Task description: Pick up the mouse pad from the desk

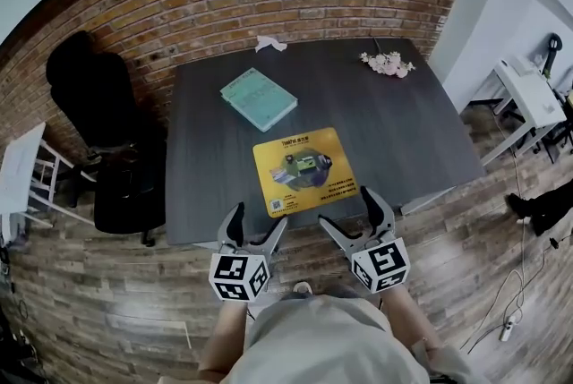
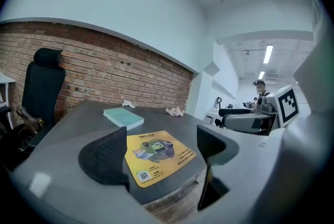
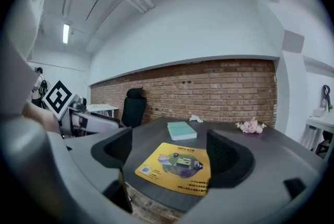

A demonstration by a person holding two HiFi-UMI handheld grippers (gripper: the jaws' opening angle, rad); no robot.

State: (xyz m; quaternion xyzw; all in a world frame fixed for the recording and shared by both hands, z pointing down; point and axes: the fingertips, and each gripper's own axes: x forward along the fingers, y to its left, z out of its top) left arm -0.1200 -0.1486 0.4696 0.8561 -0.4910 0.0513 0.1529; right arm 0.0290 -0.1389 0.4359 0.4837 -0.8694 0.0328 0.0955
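Left tool (image 1: 258, 219) hangs at the near edge of the bench (image 1: 206, 123), jaws wide apart and empty; the right tool (image 1: 344, 206) matches it. This looks like the approach: the yellow mouse pad (image 1: 303, 170) lies flat and untouched by that edge. Its long axis runs roughly along the edge, slightly skewed, print top facing the far edge. Next, one jaw must slip under its thin rim.

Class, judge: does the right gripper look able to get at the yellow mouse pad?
Probably yes. The right gripper is open at the near edge of the desk; the mouse pad lies flat just ahead, with nothing between them.
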